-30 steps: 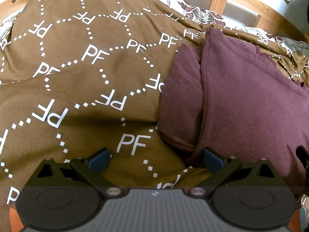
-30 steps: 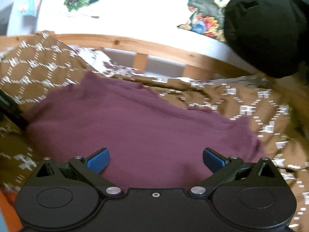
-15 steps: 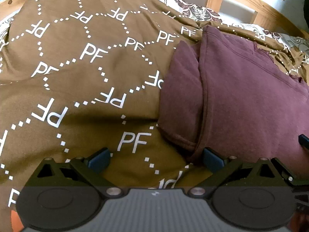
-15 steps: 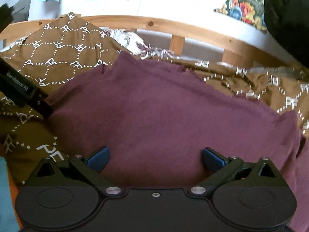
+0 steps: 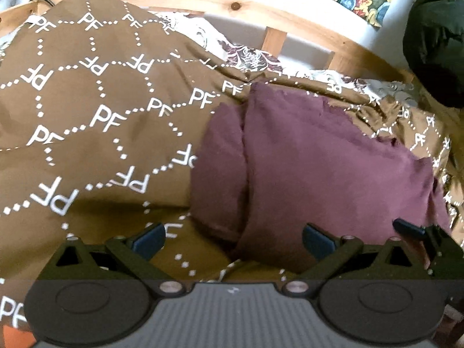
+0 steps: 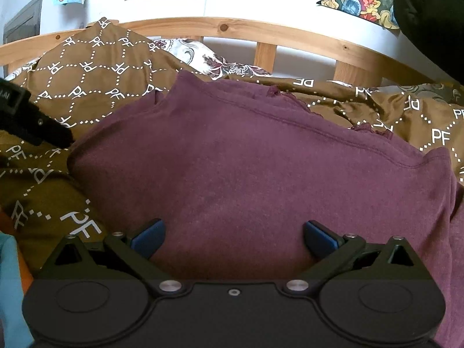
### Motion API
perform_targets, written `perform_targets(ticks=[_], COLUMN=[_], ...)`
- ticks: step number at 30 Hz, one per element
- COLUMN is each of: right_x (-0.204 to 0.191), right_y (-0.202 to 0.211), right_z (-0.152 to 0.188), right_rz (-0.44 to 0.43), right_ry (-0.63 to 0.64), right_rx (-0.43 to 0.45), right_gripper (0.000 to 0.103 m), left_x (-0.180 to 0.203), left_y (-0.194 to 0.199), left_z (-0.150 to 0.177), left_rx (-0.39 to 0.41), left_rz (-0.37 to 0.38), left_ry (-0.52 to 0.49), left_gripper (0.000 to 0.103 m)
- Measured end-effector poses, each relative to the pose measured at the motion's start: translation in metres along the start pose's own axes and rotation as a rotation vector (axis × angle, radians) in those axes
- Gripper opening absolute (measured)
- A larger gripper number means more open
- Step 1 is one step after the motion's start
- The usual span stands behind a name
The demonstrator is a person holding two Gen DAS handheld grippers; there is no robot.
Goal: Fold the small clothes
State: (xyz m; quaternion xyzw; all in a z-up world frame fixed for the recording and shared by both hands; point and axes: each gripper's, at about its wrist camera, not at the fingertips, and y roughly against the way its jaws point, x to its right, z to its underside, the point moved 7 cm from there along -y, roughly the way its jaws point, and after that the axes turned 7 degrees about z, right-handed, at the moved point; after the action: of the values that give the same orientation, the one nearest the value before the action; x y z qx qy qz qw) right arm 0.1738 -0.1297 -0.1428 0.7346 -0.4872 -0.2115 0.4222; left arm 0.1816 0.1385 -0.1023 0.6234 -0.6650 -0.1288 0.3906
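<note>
A maroon garment (image 5: pixel 319 174) lies folded on a brown bedspread (image 5: pixel 101 133) printed with white "PF" letters. In the left wrist view its left sleeve is tucked beside the body panel. My left gripper (image 5: pixel 233 239) is open and empty, just in front of the garment's near left corner. My right gripper (image 6: pixel 233 236) is open and empty, low over the garment's (image 6: pixel 246 168) near edge. The right gripper's finger shows at the right of the left wrist view (image 5: pixel 409 229). The left gripper's body shows at the left of the right wrist view (image 6: pixel 32 124).
A wooden bed frame rail (image 6: pixel 261 33) runs behind the bedspread, against a white wall. A black garment (image 5: pixel 438 43) hangs at the upper right. A floral patterned sheet (image 6: pixel 229 65) peeks out near the rail. Teal and orange cloth (image 6: pixel 8 275) lies at the lower left.
Both grippers pulled back and tilted up, so more of the bed rail and wall shows. The right gripper moved left to centre on the garment. Both stayed open.
</note>
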Motion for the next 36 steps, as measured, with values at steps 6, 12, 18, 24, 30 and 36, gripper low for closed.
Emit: perform_targets(ticks=[6,12,18,24,30,36], right_x=[0.007,0.015,0.015,0.016,0.017,0.018], right_y=[0.009,0.016,0.016,0.017,0.014,0.009], right_z=[-0.003,-0.005,-0.004,-0.004,-0.002,0.001], right_rz=[0.016,0.04,0.04,0.043,0.047,0.041], right_ry=[-0.027,-0.061,-0.065,-0.075,-0.077,-0.081], right_rx=[0.026,0.056,0.052,0.047,0.028,-0.011], right_gripper=[0.102,0.102,0.102,0.102,0.102,0.102], left_x=[0.016,0.028,0.019,0.011,0.007,0.011], left_y=[-0.01,-0.021,-0.021,-0.008,-0.007,-0.015], left_z=[-0.004,0.0,0.004,0.008,0.009,0.012], left_rx=[0.003,-0.038,-0.042,-0.032,-0.05,-0.079], left_rz=[0.089,0.106,0.057,0.025,-0.003,-0.052], left_ry=[-0.016,-0.047,-0.021,-0.02,-0.032,-0.072], left_gripper=[0.076,0.036,0.002,0.0,0.0,0.001])
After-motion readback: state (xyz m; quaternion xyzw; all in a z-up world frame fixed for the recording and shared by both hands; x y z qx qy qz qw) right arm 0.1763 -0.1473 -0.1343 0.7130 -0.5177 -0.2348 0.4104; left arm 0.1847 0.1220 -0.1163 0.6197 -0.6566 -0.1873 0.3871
